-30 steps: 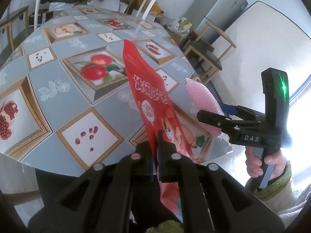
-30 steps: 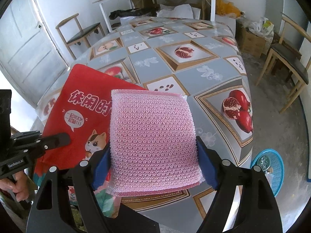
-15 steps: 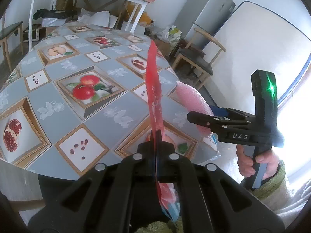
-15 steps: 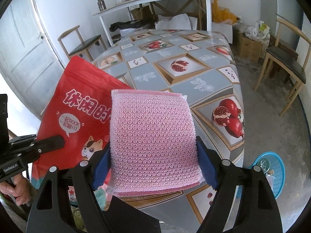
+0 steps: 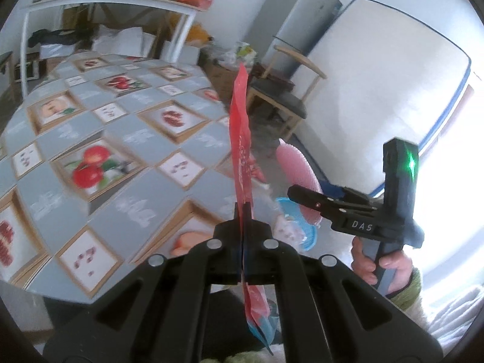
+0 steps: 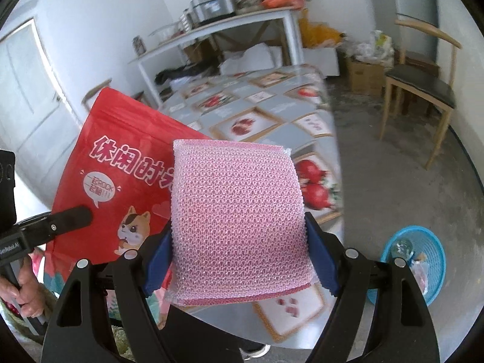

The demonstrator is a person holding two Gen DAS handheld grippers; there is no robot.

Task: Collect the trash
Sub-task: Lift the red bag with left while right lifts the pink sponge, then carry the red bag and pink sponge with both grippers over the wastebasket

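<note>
1. A tabletop (image 5: 127,157) with a fruit-print cloth fills the near room; past its far end stands a white shelf-table (image 6: 230,27) loaded with an appliance and clutter.
2. A wooden chair (image 6: 423,84) with a dark seat stands on the bare concrete floor to the right of the tabletop, with a cardboard box and bags of clutter behind it. A grey fridge (image 5: 290,21) and a white mattress (image 5: 378,84) leaning on the wall close off that side.
3. Nothing lies between the two tools and the floor beside the tabletop edge.
4. A blue plastic basket (image 6: 423,260) sits on the floor by the tabletop's near corner. It holds a few small pieces of rubbish, too small to tell apart.
5. The left tool (image 5: 243,242) is clamped fully closed on a red snack bag (image 6: 121,163), held in the air off the tabletop edge. The bag's long axis runs up and away from the tool; from the left wrist camera it shows edge-on.
6. The right tool (image 6: 239,251) has its blue pads pressed on both sides of a pink mesh scouring pad (image 6: 239,211), also in the air. The pad stands nearly upright, its flat face toward the right wrist camera, just beside the red bag.
</note>
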